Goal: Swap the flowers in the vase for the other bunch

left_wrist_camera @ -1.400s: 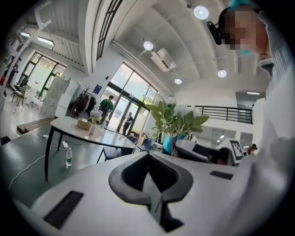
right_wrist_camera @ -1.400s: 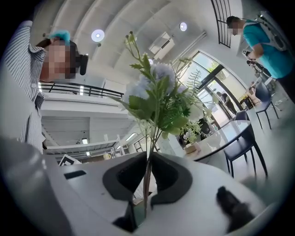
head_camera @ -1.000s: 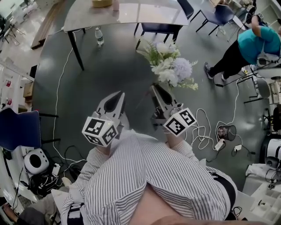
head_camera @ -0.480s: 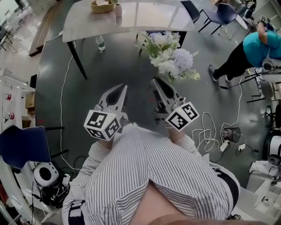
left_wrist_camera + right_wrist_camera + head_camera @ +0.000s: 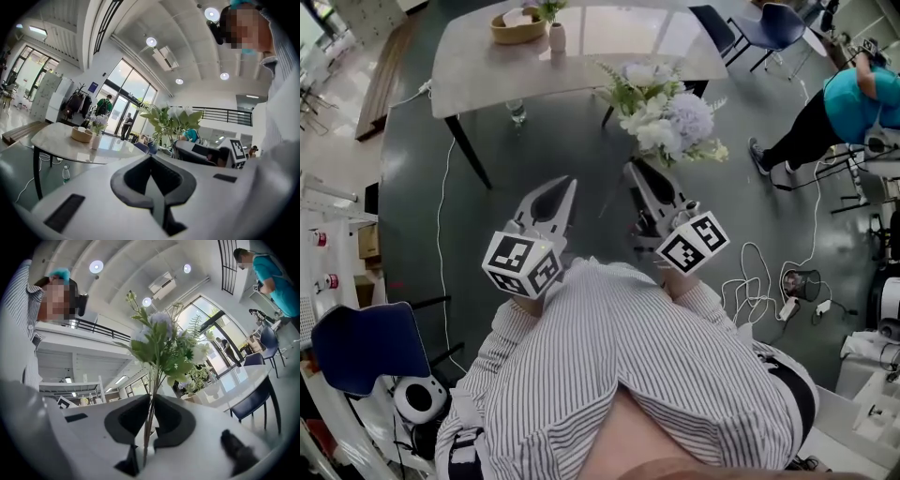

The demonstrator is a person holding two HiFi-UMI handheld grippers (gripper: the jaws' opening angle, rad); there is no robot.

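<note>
My right gripper [image 5: 635,167] is shut on the thin stems [image 5: 149,423] of a bunch of white and pale lilac flowers [image 5: 666,117] and holds it upright above the floor. In the right gripper view the blooms [image 5: 164,348] rise straight up from between the jaws. My left gripper [image 5: 567,183] is beside it, shut with nothing in it. Ahead stands a pale table [image 5: 609,42], where a small white vase [image 5: 556,36] with a few flowers stands next to a wooden bowl [image 5: 517,26]. The left gripper view shows the vase [image 5: 96,139] at the left and the held bunch [image 5: 173,122] at the right.
A water bottle [image 5: 517,111] stands on the floor under the table's near edge. Blue chairs [image 5: 769,23] are behind the table, and another chair [image 5: 366,347] is at lower left. A person in a teal top [image 5: 853,103] stands at the right. Cables [image 5: 759,281] lie on the floor.
Both grippers and the held bunch have moved forward toward the table. The table now fills more of the top of the head view, and the vase and bowl have come fully into sight.
</note>
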